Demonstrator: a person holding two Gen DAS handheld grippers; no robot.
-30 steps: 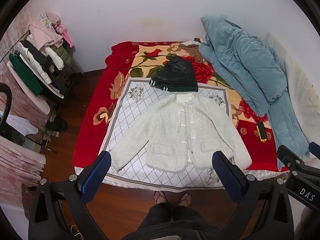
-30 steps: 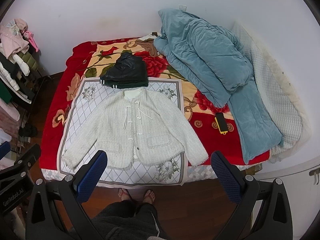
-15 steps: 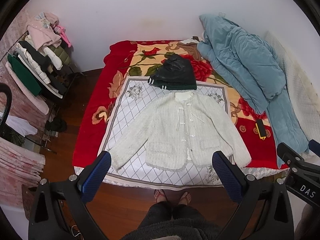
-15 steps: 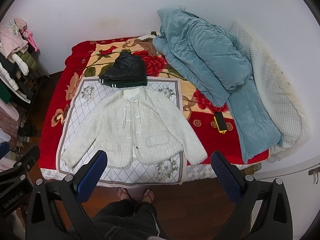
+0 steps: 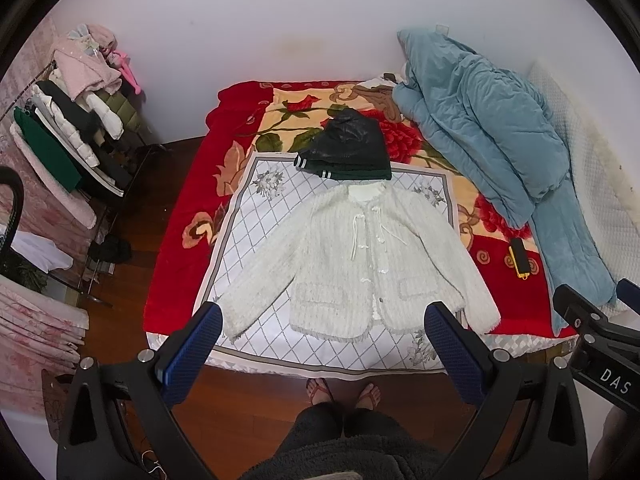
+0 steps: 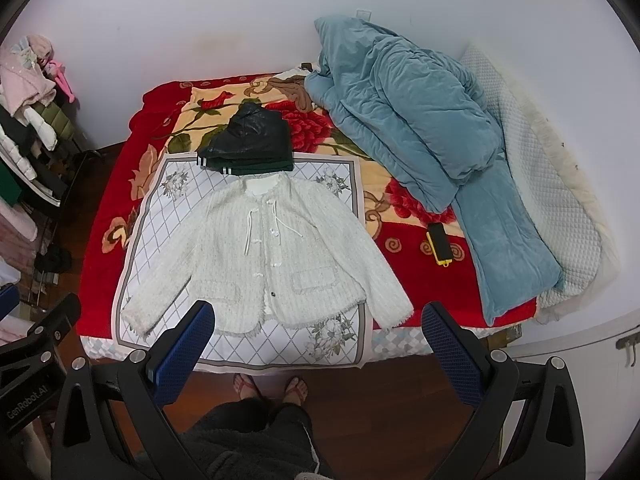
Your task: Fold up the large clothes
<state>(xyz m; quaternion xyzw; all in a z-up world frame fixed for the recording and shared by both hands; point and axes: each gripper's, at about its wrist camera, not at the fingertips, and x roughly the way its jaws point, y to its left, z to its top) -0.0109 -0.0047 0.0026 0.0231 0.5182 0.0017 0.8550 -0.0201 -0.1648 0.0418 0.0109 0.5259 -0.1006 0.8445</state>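
Note:
A white fuzzy jacket [image 5: 360, 260] [image 6: 268, 252] lies flat and face up on a white diamond-pattern cloth [image 5: 256, 208] [image 6: 160, 208] on the bed, sleeves spread to both sides, collar toward the wall. My left gripper [image 5: 324, 332] is open, held high above the bed's near edge with nothing between its blue pads. My right gripper [image 6: 318, 330] is open too, at the same height, and holds nothing. Both are well short of the jacket. A folded dark green and black garment [image 5: 346, 148] [image 6: 250, 140] rests just beyond the collar.
A blue quilt [image 5: 492, 140] [image 6: 420, 132] is heaped along the bed's right side, over a red floral blanket [image 5: 180, 240]. A black and yellow phone [image 5: 519, 258] [image 6: 439, 242] lies right of the jacket. A clothes rack [image 5: 72, 132] stands left. The person's feet [image 5: 344, 394] are at the bed's foot.
Both grippers drifted slightly, so the bed sits a little differently in view. The jacket has not moved, and both grippers stay open.

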